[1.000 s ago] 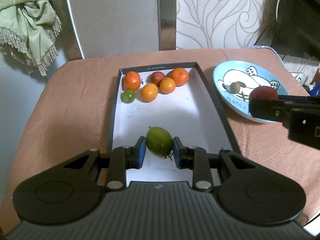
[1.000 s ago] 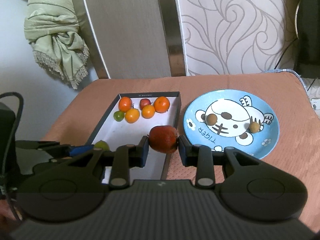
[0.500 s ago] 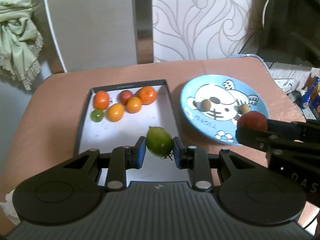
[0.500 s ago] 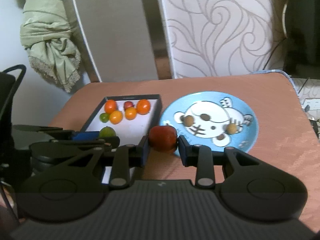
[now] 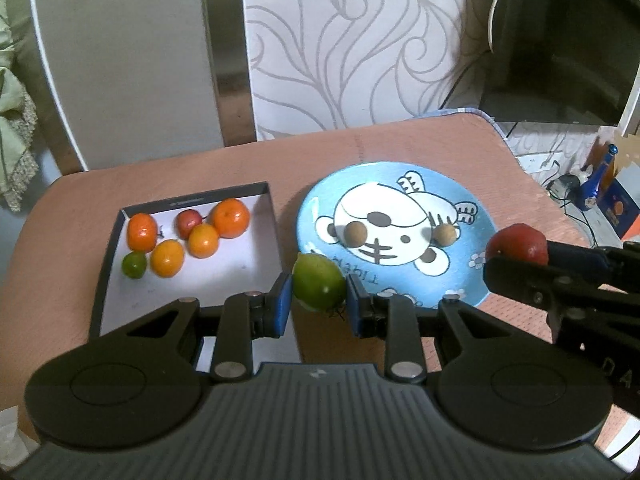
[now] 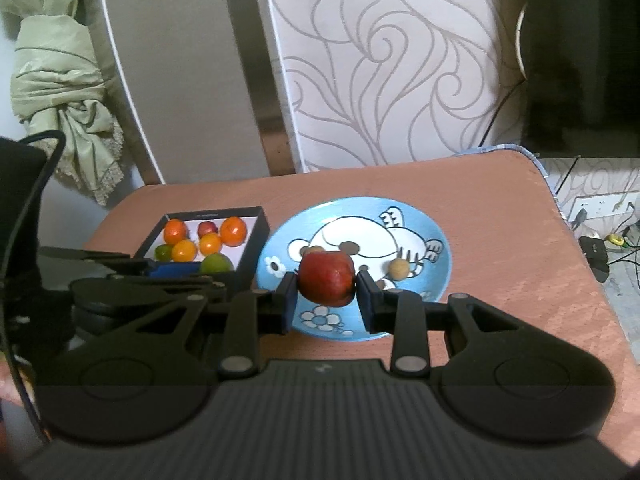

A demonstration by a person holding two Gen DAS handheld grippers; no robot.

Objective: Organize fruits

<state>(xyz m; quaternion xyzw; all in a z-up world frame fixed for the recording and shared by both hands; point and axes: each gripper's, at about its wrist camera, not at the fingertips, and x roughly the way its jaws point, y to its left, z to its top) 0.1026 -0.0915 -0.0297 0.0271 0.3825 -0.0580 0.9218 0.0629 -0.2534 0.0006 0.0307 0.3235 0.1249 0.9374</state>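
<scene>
My left gripper [image 5: 319, 304] is shut on a green lime [image 5: 318, 281], held above the gap between the black box [image 5: 105, 268] and the blue tiger plate [image 5: 312, 208]. My right gripper [image 6: 327, 300] is shut on a red apple [image 6: 327, 278], held over the front of the plate [image 6: 436, 240]. The apple also shows in the left wrist view [image 5: 516, 243], at the plate's right rim. The box holds several orange, red and green fruits [image 5: 204, 240]. Two small brown fruits [image 5: 356, 233] lie on the plate.
The box and plate stand on a table with a salmon cloth [image 5: 360, 152]. Two chair backs [image 5: 340, 40] stand behind it. A green cloth [image 6: 60, 92] hangs at the left. Cables and a socket [image 6: 600, 240] lie on the floor at the right.
Both grippers have moved right with their fruits. The lime has gone from over the box to its right wall near the plate. The apple has moved over the plate.
</scene>
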